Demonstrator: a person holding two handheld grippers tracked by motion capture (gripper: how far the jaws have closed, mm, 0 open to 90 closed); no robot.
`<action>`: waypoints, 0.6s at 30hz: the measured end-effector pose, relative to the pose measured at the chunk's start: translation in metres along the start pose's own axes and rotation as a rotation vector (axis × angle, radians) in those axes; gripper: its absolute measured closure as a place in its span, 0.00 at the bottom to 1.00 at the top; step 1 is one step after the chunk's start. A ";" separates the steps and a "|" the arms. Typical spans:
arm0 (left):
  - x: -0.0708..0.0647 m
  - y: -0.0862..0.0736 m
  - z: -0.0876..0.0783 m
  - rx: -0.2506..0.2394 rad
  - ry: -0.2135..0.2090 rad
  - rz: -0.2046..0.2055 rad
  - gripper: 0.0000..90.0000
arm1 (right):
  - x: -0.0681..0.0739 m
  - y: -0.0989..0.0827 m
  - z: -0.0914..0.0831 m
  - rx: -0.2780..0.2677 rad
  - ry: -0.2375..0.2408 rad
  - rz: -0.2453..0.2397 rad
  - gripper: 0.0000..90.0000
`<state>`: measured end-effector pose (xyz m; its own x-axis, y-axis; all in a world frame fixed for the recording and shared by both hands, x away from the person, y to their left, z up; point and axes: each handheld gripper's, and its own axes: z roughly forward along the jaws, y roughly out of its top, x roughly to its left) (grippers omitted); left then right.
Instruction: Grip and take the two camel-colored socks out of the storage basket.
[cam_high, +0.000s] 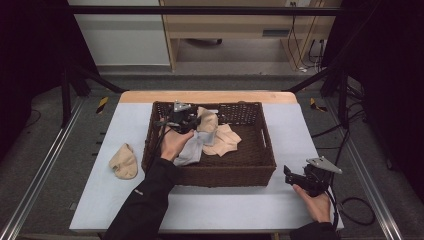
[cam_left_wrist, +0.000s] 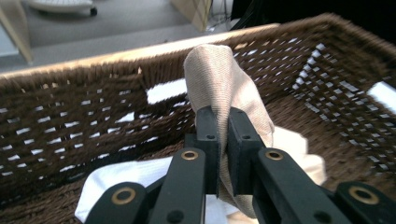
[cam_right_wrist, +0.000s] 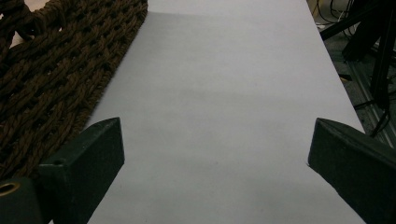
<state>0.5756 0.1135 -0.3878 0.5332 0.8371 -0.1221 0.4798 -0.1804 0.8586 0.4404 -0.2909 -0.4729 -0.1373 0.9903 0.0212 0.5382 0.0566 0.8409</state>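
A brown wicker basket (cam_high: 250, 170) stands in the middle of the table. Inside it my left gripper (cam_high: 192, 121) is shut on a beige cloth (cam_high: 208, 124), which it holds up near the basket's far wall. In the left gripper view the beige cloth (cam_left_wrist: 219, 79) rises between the closed jaws of the left gripper (cam_left_wrist: 223, 135). A light grey cloth (cam_high: 190, 151) and another beige piece (cam_high: 226, 140) lie on the basket floor. My right gripper (cam_high: 289, 174) stands open over the bare table by the basket's near right corner, the jaws of the right gripper (cam_right_wrist: 215, 154) wide apart with nothing between them.
One more beige cloth (cam_high: 123, 161) lies on the pale blue table cover (cam_high: 225, 205) left of the basket. The wicker wall (cam_right_wrist: 51, 79) runs close by the right gripper's left jaw. Black frame posts and cables stand at the table's sides.
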 end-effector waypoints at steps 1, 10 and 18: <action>-0.001 0.001 -0.003 -0.008 -0.004 0.010 0.94 | 0.000 0.000 0.000 -0.001 -0.001 -0.003 0.04; -0.019 0.009 -0.040 -0.106 -0.060 0.062 0.94 | 0.000 0.000 -0.001 -0.001 -0.003 0.003 0.04; -0.017 0.015 -0.076 -0.168 -0.076 0.073 0.94 | -0.001 0.000 0.000 0.000 -0.006 0.002 0.04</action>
<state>0.5206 0.1361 -0.3350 0.6163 0.7826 -0.0880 0.3185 -0.1455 0.9367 0.4403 -0.2919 -0.4728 -0.1308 0.9912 0.0194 0.5381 0.0546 0.8411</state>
